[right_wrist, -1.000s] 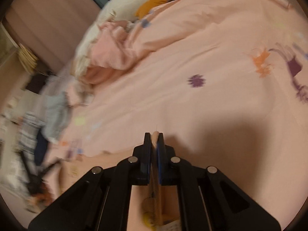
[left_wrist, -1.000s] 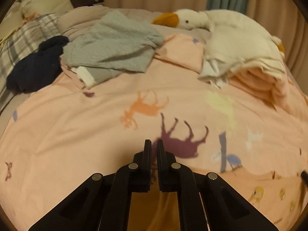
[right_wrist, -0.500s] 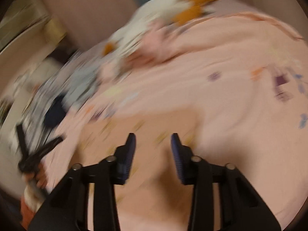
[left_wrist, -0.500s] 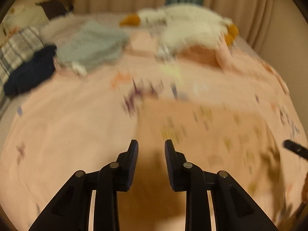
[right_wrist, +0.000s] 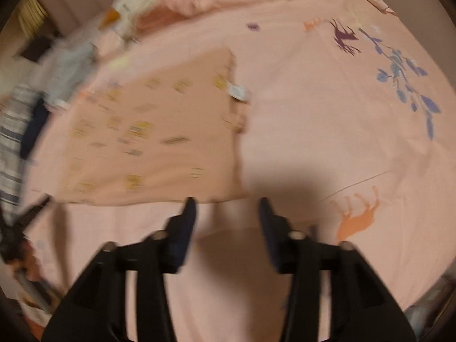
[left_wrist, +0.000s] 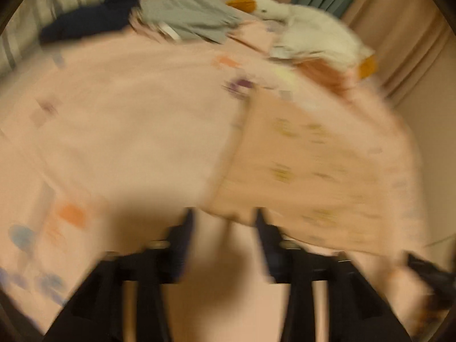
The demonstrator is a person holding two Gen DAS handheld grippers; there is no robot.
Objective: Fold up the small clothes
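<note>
Both grippers have let go and pulled back since a second ago, leaving the peach cotton garment with small yellow prints (right_wrist: 154, 136) spread flat on the pink animal-print bedsheet (right_wrist: 327, 131). A white plush goose (left_wrist: 310, 37) lies beyond it. The left gripper (left_wrist: 222, 222) and right gripper (right_wrist: 228, 211) hang just short of the garment's near hem, jaws opening, nothing between them. The cloth looks light, soft and limp; taking it by the corners of one edge should fold it cleanly.
</note>
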